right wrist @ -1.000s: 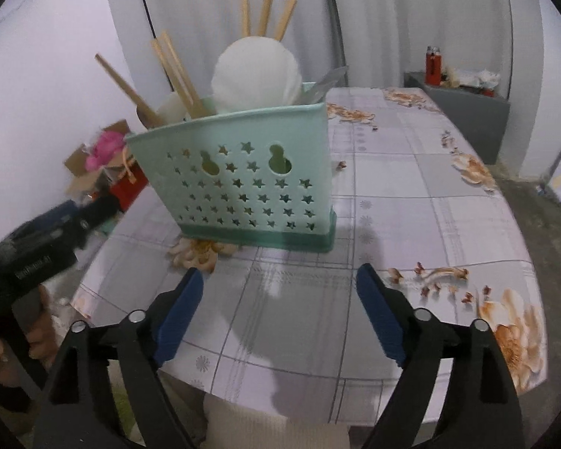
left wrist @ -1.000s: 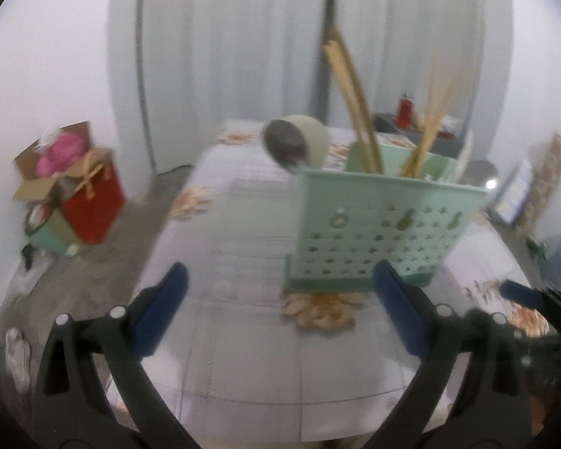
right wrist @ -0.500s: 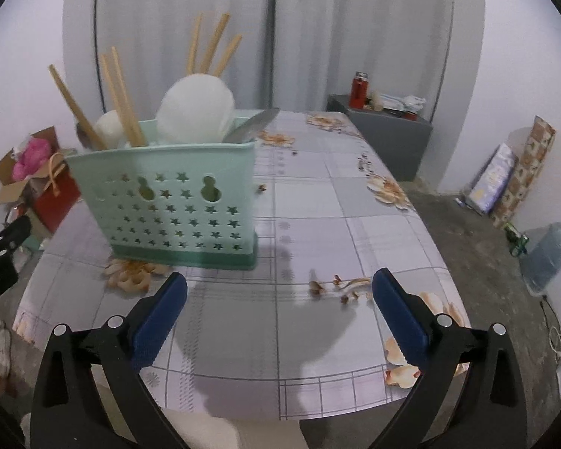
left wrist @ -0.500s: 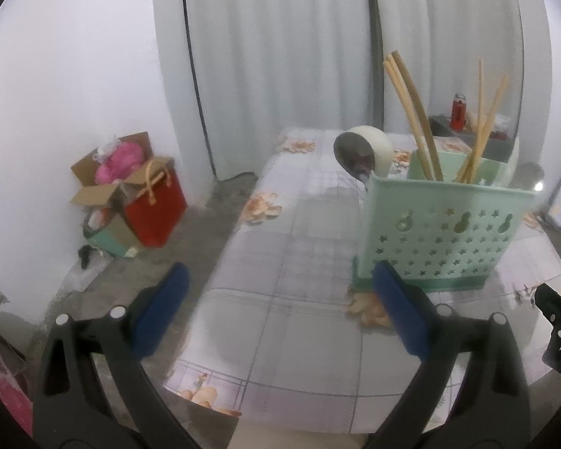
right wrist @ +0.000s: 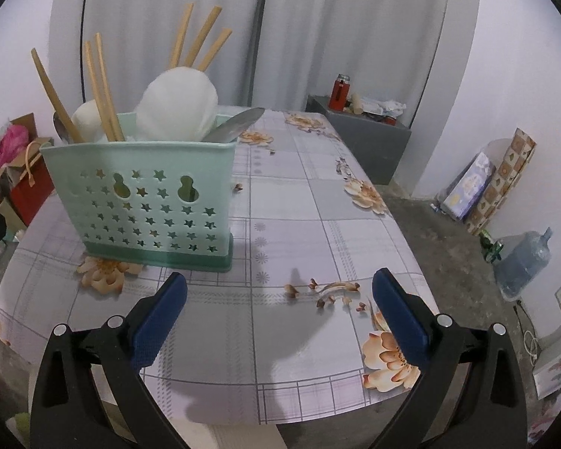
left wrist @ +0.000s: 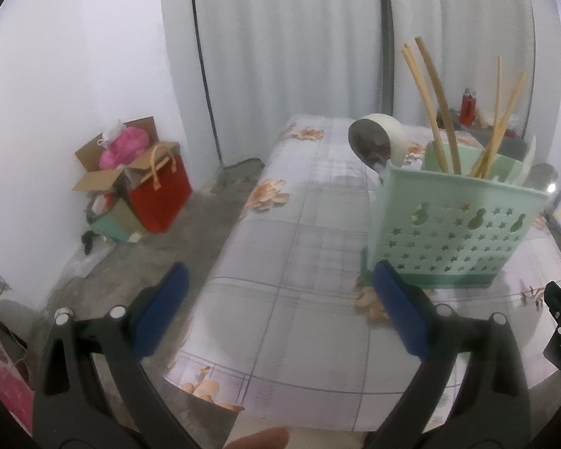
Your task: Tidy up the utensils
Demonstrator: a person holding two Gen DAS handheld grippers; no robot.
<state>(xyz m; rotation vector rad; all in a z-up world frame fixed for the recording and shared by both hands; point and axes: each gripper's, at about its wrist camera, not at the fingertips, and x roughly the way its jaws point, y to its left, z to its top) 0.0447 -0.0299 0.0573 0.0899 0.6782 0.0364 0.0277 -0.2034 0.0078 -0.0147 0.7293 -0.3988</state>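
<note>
Both grippers, left gripper [left wrist: 276, 314] and right gripper [right wrist: 279, 312], hang with fingers spread wide, holding nothing. All utensils stand in the mint caddy [right wrist: 142, 202] on the counter [right wrist: 299, 217]; sorting looks finished, so only pulling away remains.

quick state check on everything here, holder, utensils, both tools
green holder: upright on the table, loaded
chopsticks: standing in the holder, leaning
white spoons: standing in the holder, bowls up
metal spoon: in the holder, bowl up
left tool: open, empty
right tool: open, empty, jaws just opened wider
</note>
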